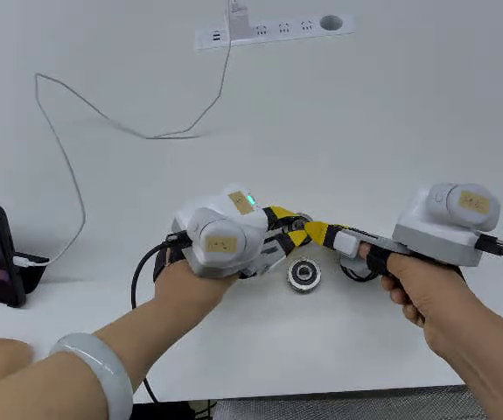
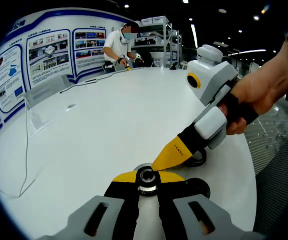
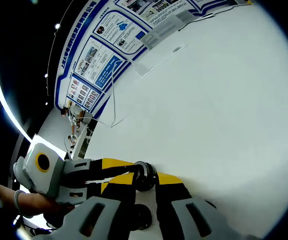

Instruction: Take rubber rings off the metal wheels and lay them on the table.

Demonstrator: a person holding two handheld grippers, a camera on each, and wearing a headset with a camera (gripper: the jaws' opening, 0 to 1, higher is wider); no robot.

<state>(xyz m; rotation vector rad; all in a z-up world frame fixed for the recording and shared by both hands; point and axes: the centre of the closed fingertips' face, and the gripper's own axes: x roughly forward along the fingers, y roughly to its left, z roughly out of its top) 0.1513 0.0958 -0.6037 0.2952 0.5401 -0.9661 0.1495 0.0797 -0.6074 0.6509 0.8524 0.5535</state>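
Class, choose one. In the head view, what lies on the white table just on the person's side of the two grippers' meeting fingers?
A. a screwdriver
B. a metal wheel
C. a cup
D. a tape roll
B: a metal wheel lies flat on the table, dark outside, shiny centre.

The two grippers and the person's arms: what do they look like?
The left gripper and the right gripper each have a rounded white housing with a tan sticker, black jaws with yellow tips, and a black cable. A small green light shows on the left one. No sleeves; a pale bangle circles the left wrist.
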